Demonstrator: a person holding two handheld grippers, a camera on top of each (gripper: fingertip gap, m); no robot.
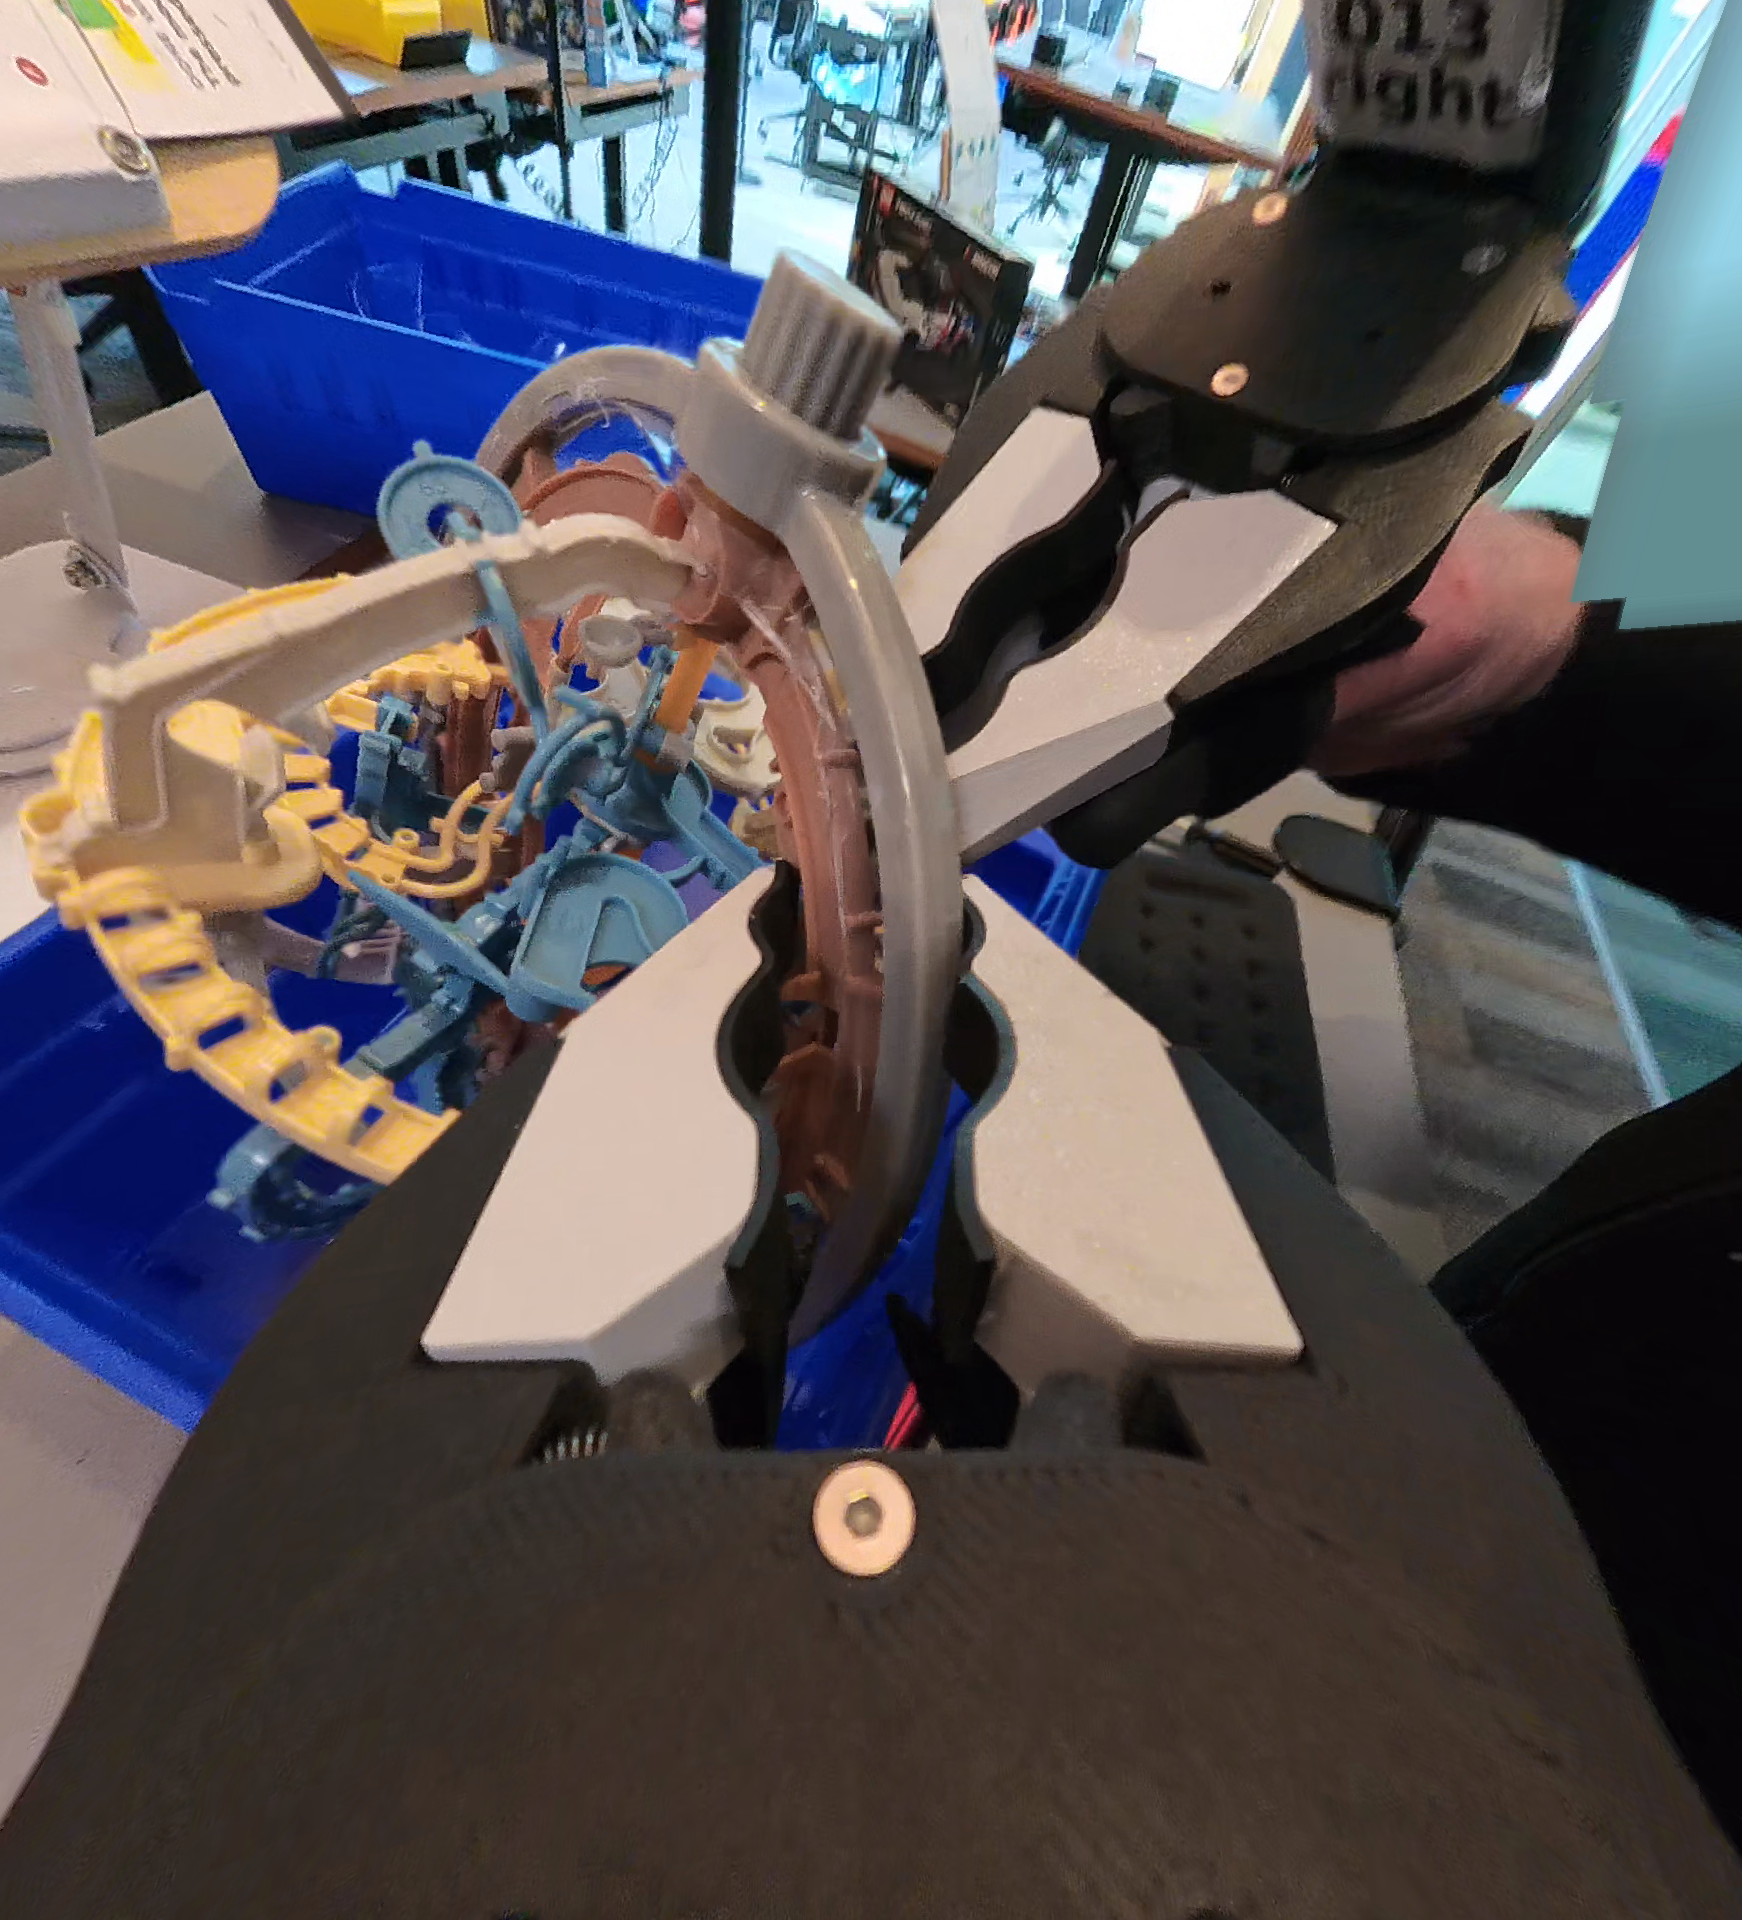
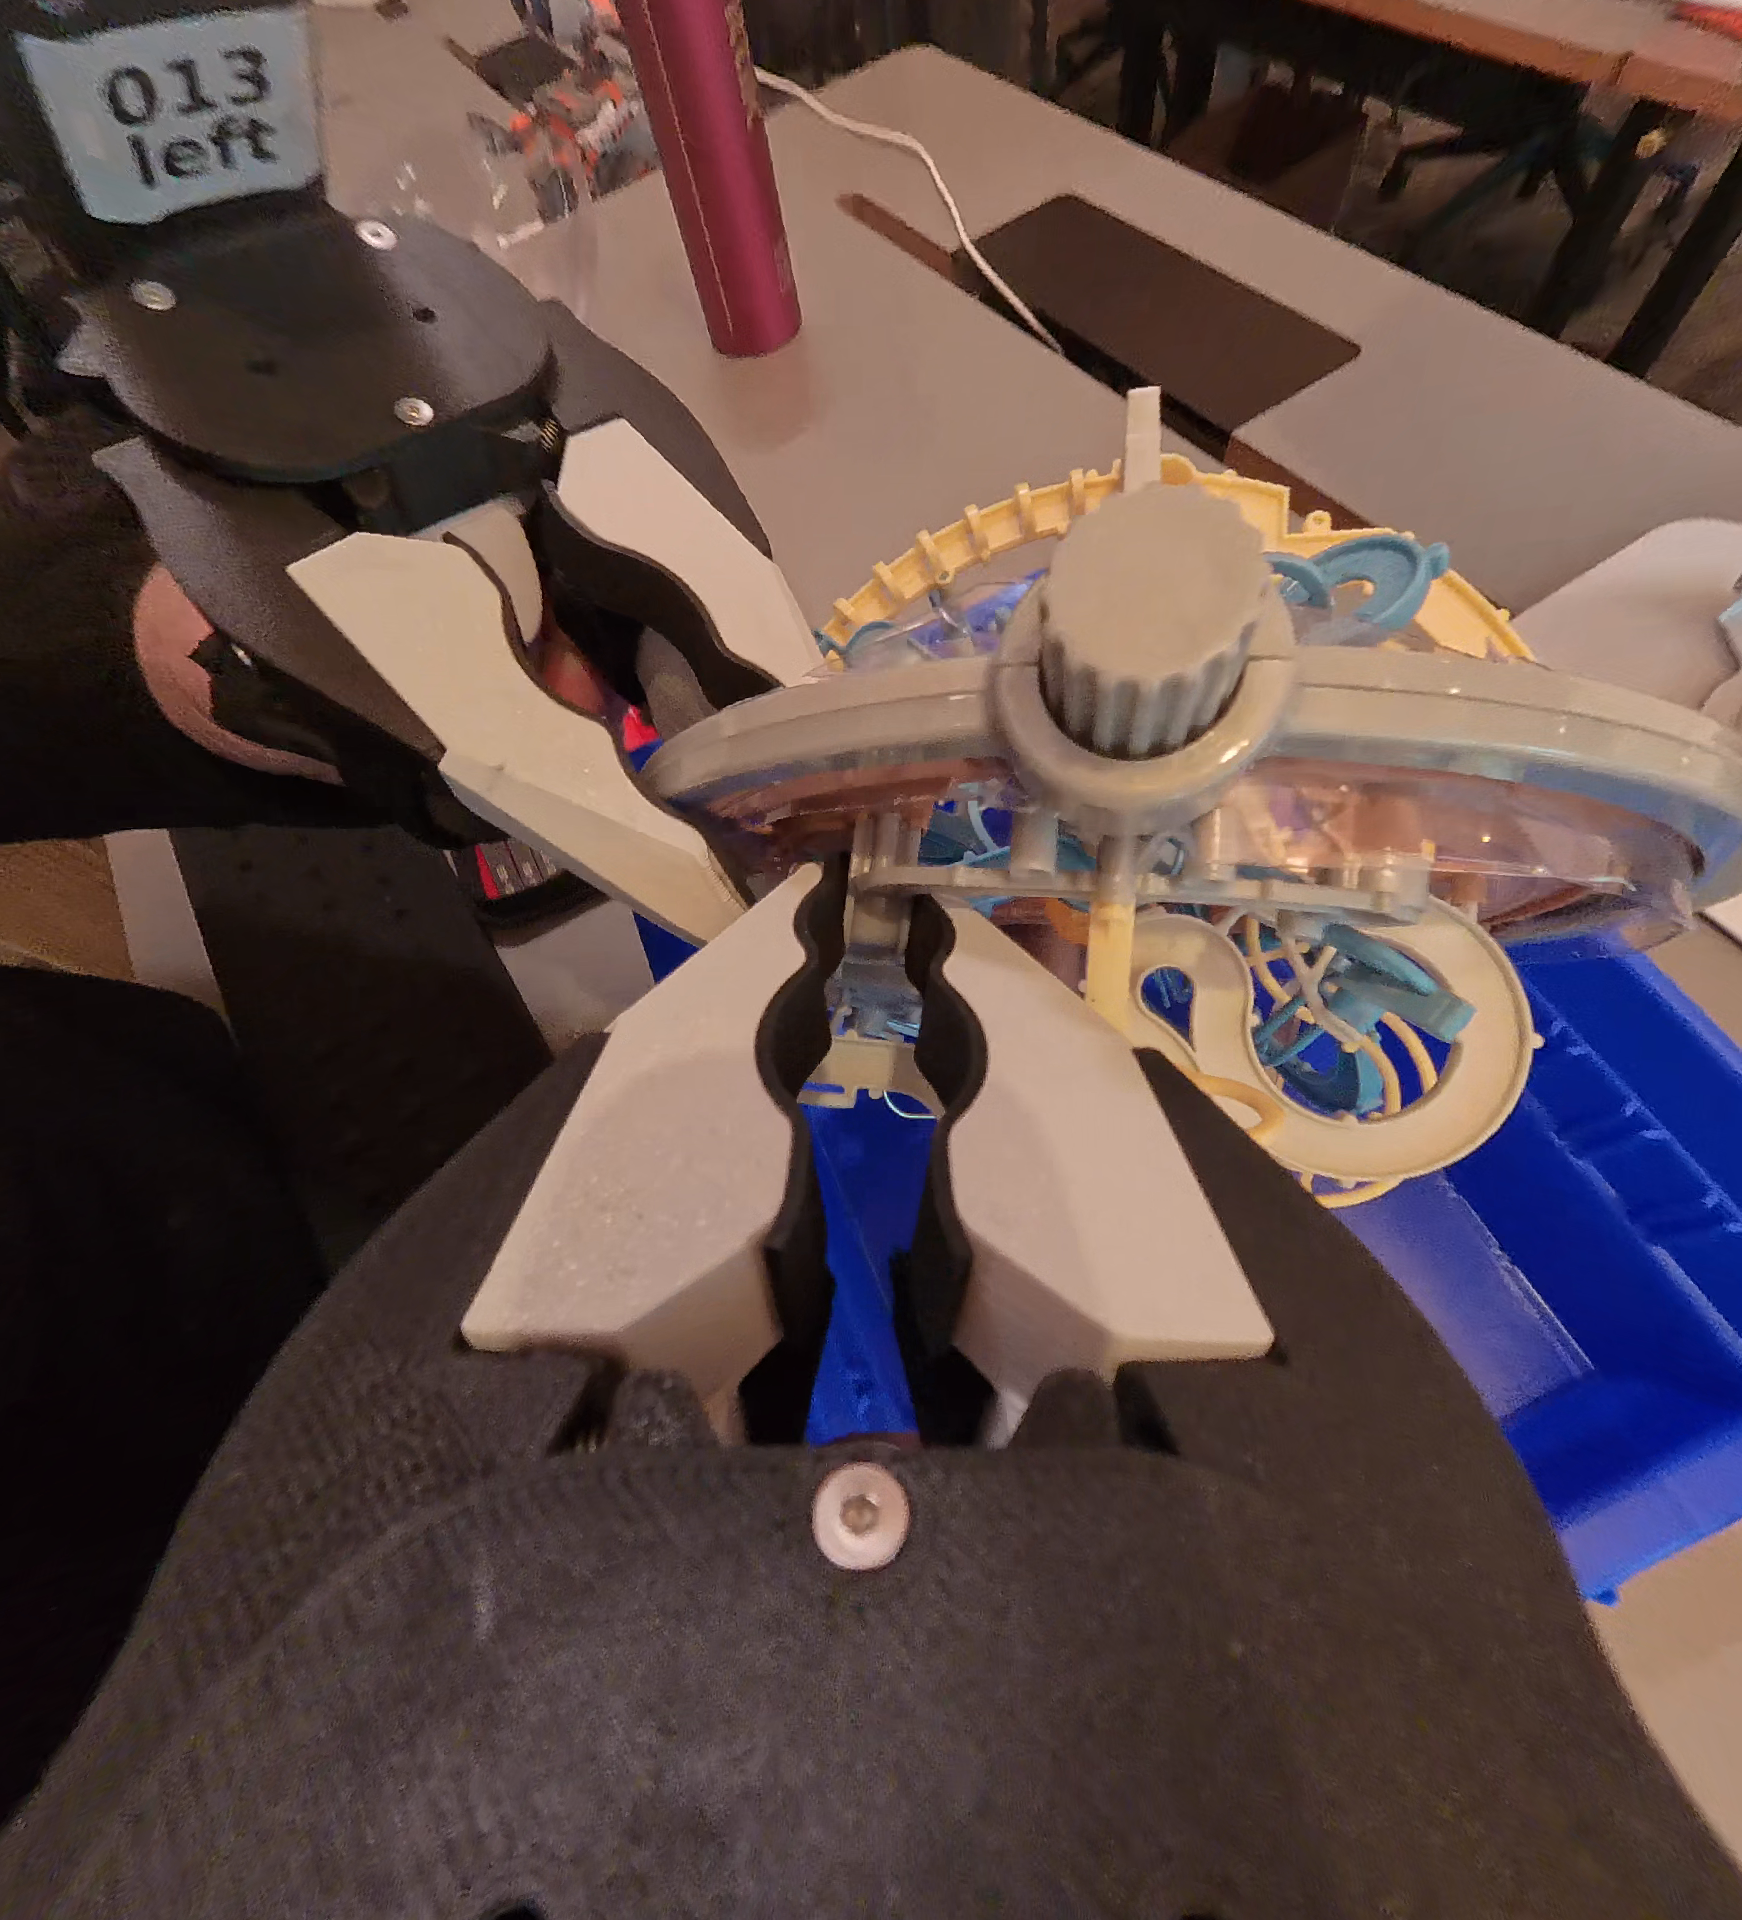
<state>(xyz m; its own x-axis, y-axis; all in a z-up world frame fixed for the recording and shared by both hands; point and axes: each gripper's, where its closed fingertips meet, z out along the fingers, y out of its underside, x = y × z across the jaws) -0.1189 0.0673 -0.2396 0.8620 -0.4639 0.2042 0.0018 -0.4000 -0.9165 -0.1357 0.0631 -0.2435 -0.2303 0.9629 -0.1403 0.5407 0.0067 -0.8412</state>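
Maze ball (image 1: 638,748), half its clear shell gone, hangs over the blue bin (image 1: 399,301) between us: left gripper (image 1: 867,1039) jaws pinch its grey rim, right gripper (image 2: 872,997) jaws pinch an inner strut below the knob (image 2: 1147,634). We'd keep both pinches gentle; those tracks look brittle.

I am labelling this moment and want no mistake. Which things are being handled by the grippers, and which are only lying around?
Handled:
- maze toy, gripped on its grey ring
- left gripper
- right gripper, shut on a small toy part

Lying around:
- blue bin
- purple tube
- white cable
- lamp stand
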